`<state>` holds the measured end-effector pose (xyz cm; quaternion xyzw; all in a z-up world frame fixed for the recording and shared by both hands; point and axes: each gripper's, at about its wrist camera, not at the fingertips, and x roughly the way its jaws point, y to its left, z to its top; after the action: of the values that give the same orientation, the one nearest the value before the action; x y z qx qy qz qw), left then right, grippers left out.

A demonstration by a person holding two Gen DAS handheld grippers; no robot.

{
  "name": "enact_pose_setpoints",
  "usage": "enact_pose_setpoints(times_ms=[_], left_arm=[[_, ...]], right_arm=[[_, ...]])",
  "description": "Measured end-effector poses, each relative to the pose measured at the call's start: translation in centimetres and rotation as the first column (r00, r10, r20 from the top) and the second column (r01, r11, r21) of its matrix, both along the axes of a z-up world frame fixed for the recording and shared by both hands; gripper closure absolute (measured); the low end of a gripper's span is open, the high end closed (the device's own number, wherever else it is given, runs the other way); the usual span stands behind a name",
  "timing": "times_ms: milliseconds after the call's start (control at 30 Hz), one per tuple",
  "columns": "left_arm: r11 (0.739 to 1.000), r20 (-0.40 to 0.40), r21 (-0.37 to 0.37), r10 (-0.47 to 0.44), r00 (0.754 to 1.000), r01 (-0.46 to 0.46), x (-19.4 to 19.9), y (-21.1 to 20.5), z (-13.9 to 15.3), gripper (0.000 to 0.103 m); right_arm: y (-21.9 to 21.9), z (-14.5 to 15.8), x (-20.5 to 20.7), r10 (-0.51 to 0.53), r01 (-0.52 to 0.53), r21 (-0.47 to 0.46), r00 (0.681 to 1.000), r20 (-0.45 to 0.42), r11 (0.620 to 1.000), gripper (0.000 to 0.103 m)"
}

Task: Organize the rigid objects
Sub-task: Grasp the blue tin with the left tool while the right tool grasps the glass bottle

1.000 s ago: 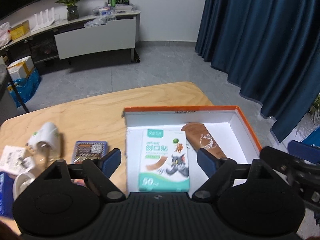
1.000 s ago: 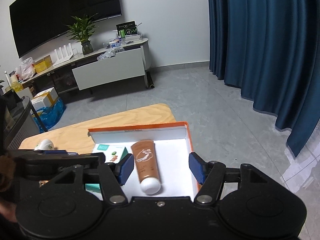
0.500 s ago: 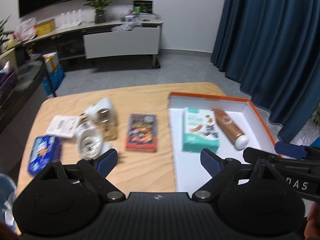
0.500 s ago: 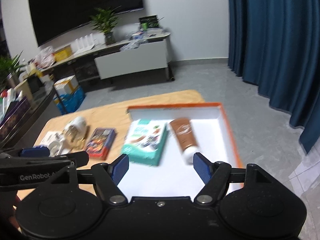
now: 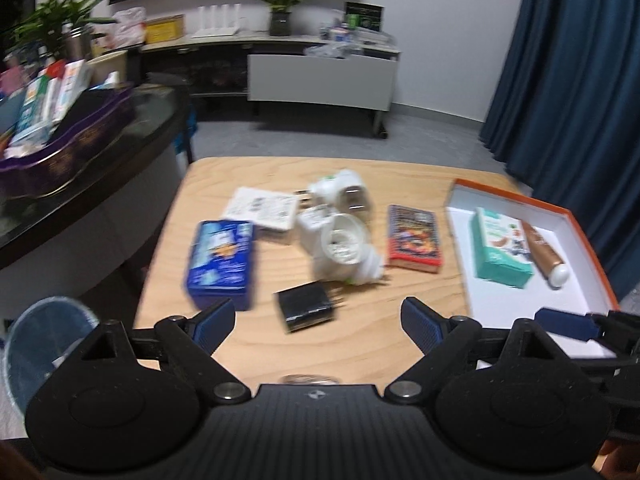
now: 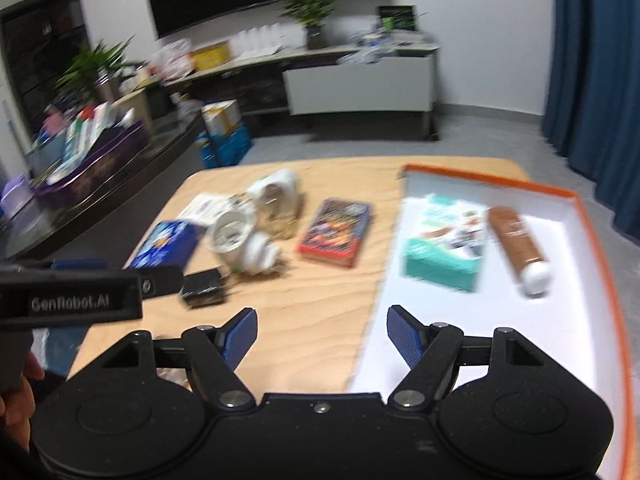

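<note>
An orange-rimmed white box lies at the table's right end. Inside it are a teal plaster box and a brown tube. Loose on the wood lie a red card box, white plug adapters, a blue tin, a black charger and a white leaflet. My left gripper is open and empty above the near table edge, just short of the charger. My right gripper is open and empty over the box's left edge.
A dark counter with a purple tray of cartons stands left of the table. A low TV bench with a white panel lines the far wall. Blue curtains hang at the right. A blue bin stands at the near left.
Both grippers have drawn back and swung left from the box toward the loose items. The right jaws have widened. The teal box and the tube stay in the box.
</note>
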<state>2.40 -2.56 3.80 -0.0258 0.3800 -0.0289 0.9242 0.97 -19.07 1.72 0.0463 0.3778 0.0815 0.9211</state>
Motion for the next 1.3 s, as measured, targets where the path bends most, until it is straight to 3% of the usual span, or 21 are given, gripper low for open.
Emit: enact_pose_setpoints(times_ms=[333, 533, 600, 633, 700, 1100, 1233, 1300], left_arm=[[0.991, -0.031, -0.012, 0.133, 0.991, -0.134, -0.4, 5.6, -1.0, 0.011], [0.982, -0.044, -0.015, 0.187, 0.981, -0.188, 0.0, 7.9, -1.8, 0.011], [0.980, -0.052, -0.014, 0.196, 0.979, -0.197, 0.4, 8.5, -2.2, 0.011], [0.980, -0.056, -0.013, 0.196, 0.979, -0.197, 0.7, 8.6, -2.4, 0.011], [0.982, -0.058, -0.011, 0.188, 0.981, -0.188, 1.3, 8.7, -2.7, 0.010], [0.990, -0.073, 0.061, 0.135, 0.988, -0.131, 7.8, 6.9, -5.5, 0.005], [0.991, -0.100, 0.074, 0.120, 0.988, -0.113, 9.3, 6.7, -7.0, 0.013], [0.990, -0.087, 0.077, 0.121, 0.989, -0.114, 9.5, 6.9, -7.2, 0.029]], right_arm=[[7.7, -3.5, -0.5, 0.179, -0.178, 0.018, 0.980, -0.084, 0.984, 0.018], [11.0, -6.0, 0.6, 0.149, -0.149, 0.010, 0.980, -0.130, 0.989, 0.018], [11.6, -6.4, 0.7, 0.146, -0.149, -0.024, 0.984, -0.104, 0.989, 0.020], [11.9, -6.5, 0.6, 0.146, -0.151, -0.046, 0.984, -0.097, 0.987, 0.023], [12.1, -6.5, 0.5, 0.153, -0.159, -0.072, 0.986, -0.072, 0.985, 0.045], [9.3, -5.2, -0.1, 0.117, -0.119, -0.073, 0.993, -0.034, 0.990, 0.046], [8.3, -4.1, -0.3, 0.103, -0.103, -0.062, 0.995, -0.008, 0.993, 0.046], [7.9, -3.6, -0.5, 0.095, -0.094, -0.076, 0.995, 0.014, 0.993, 0.046]])
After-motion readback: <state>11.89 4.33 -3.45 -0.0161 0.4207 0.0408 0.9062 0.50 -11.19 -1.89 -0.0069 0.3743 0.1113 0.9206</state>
